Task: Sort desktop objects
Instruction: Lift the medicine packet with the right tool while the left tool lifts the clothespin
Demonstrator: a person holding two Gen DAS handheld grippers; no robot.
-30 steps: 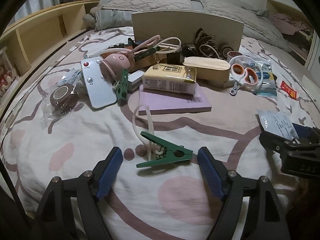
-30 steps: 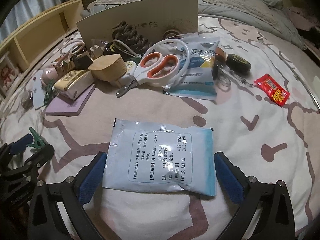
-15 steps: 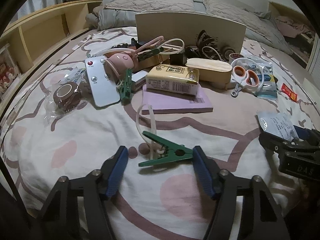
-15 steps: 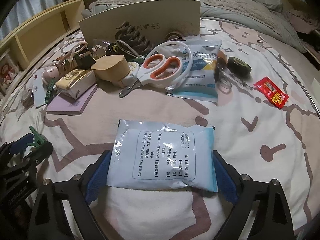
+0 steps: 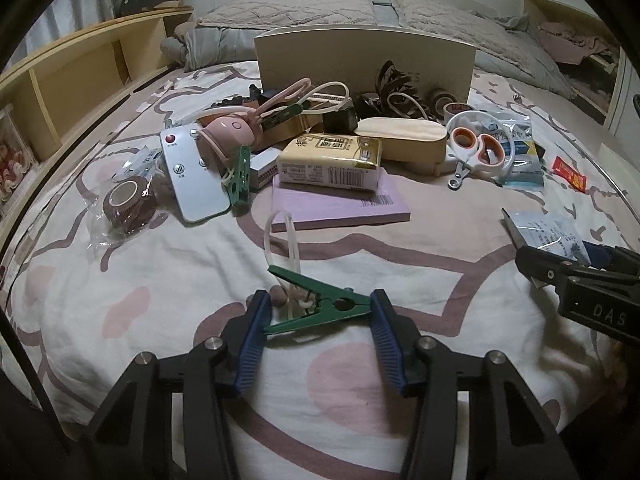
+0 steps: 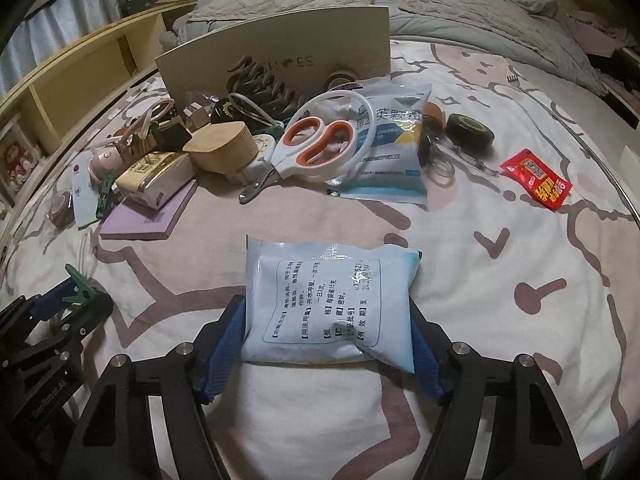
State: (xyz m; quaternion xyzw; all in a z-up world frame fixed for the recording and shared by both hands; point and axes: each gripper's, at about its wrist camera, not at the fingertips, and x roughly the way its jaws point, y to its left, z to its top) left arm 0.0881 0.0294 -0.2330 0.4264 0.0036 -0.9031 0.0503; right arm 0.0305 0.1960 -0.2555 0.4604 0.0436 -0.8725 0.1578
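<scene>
Left claw [image 5: 318, 320] closing around one green peg [image 5: 320, 307]; right claw [image 6: 328, 334] squeezing one sachet [image 6: 332, 300]

Left black plastic two-finger gripper [image 5: 318, 336], lower centre of its own wrist view: two angular black arms, each ending in a ribbed blue pad [image 5: 251, 344]; round silver screw heads along the arms. Right black plastic two-finger gripper [image 6: 326, 350], lower centre of its wrist view — same build, blue ribbed pads [image 6: 222, 344], silver screws. At the right edge of the left view its black body shows pale lettering, "DAS".
</scene>
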